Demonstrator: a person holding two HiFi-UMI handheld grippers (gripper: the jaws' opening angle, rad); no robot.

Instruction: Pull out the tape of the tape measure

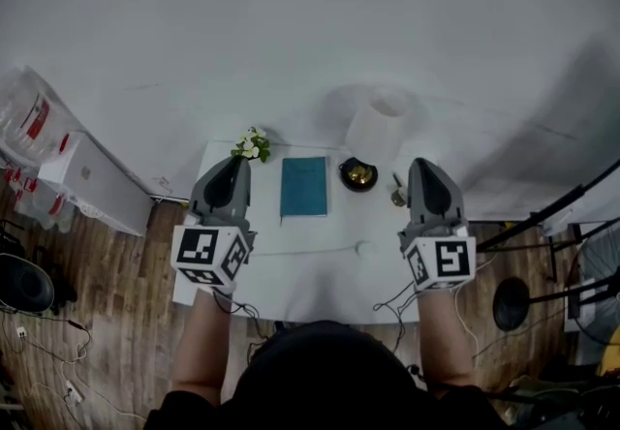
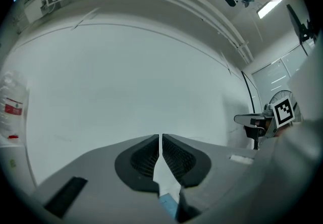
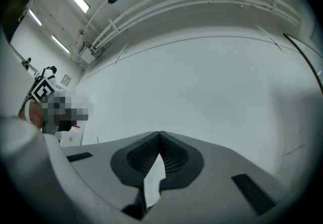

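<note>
Not begun: left tongs (image 1: 232, 167) and right tongs (image 1: 424, 167) closed, empty, above the counter (image 1: 320, 263); next, lower and grasp the tape measure (image 1: 358, 173), if that round black case is it.

We log one white table (image 1: 310, 268) bearing, along its far edge, left to right: flowers (image 1: 254, 144), teal book (image 1: 304, 186), dark round item (image 1: 358, 173).
</note>
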